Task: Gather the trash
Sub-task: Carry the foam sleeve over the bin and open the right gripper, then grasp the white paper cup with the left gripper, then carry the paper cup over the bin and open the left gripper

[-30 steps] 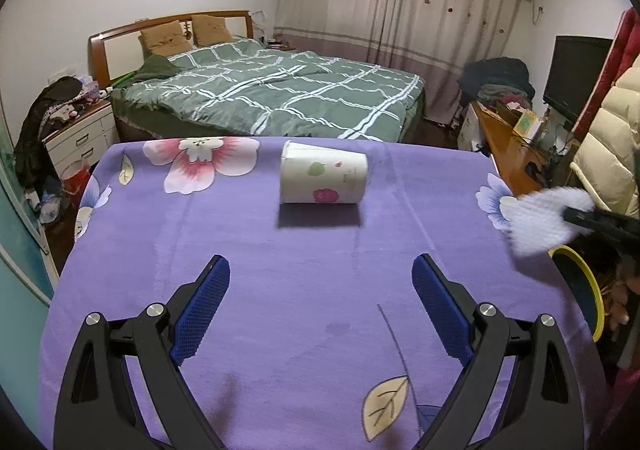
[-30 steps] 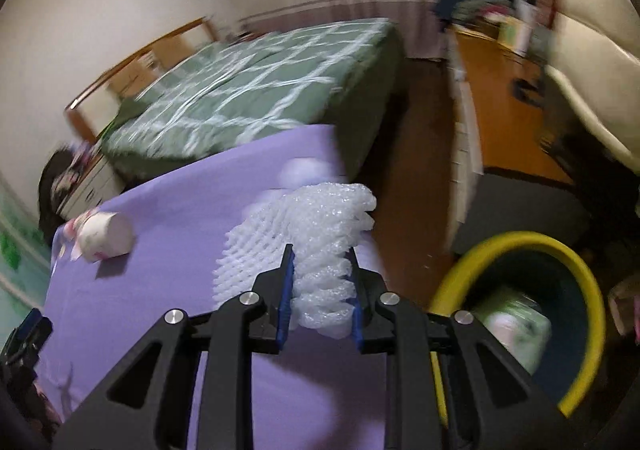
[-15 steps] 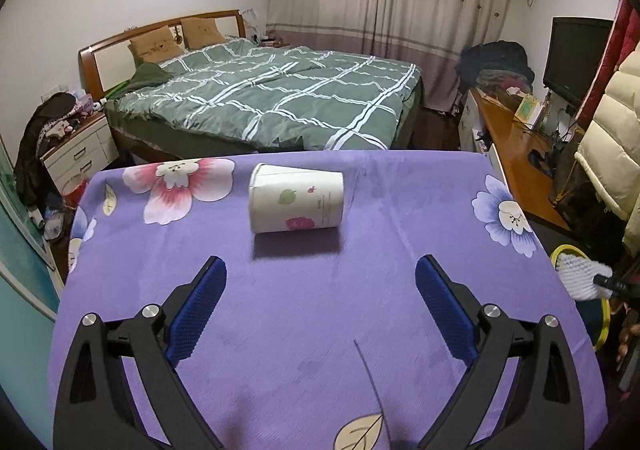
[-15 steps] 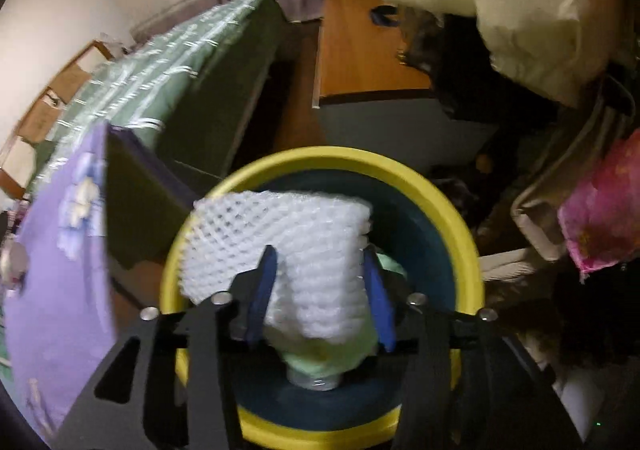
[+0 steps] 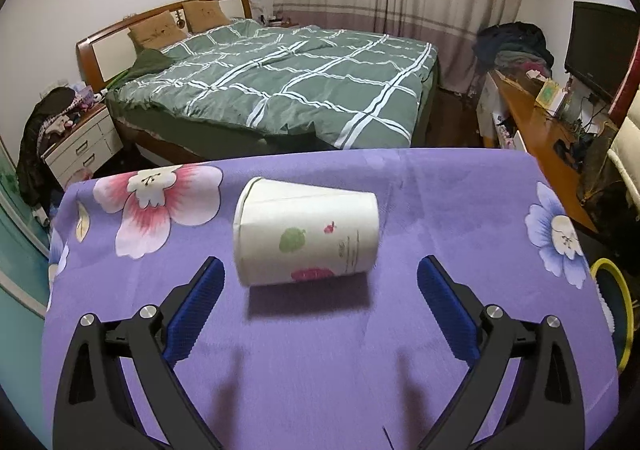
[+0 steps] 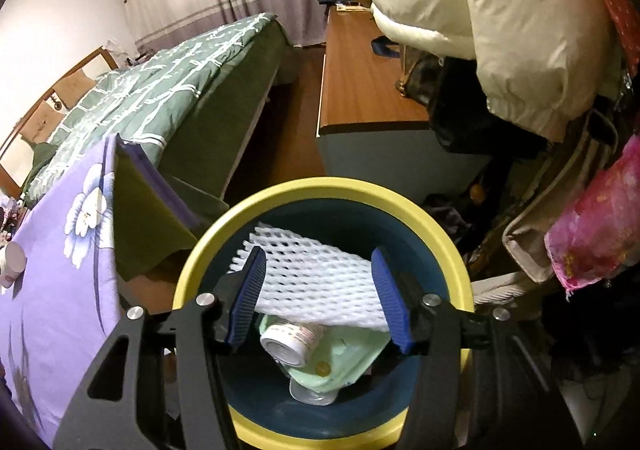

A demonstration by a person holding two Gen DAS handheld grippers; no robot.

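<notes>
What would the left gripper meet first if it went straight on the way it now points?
The left gripper, jaws open, would likely first meet the paper cup lying on its side on the purple cloth.

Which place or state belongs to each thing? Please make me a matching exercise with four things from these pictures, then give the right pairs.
Things:
1. paper cup
2. white foam net
3. left gripper
4. trash bin

Places or states:
A. yellow rim, dark blue inside
B. lying on its side on the purple flowered cloth
C. open, just short of the cup
D. inside the bin's mouth, between the opened fingers of the right gripper

Pairs: 1-B, 2-D, 3-C, 4-A
</notes>
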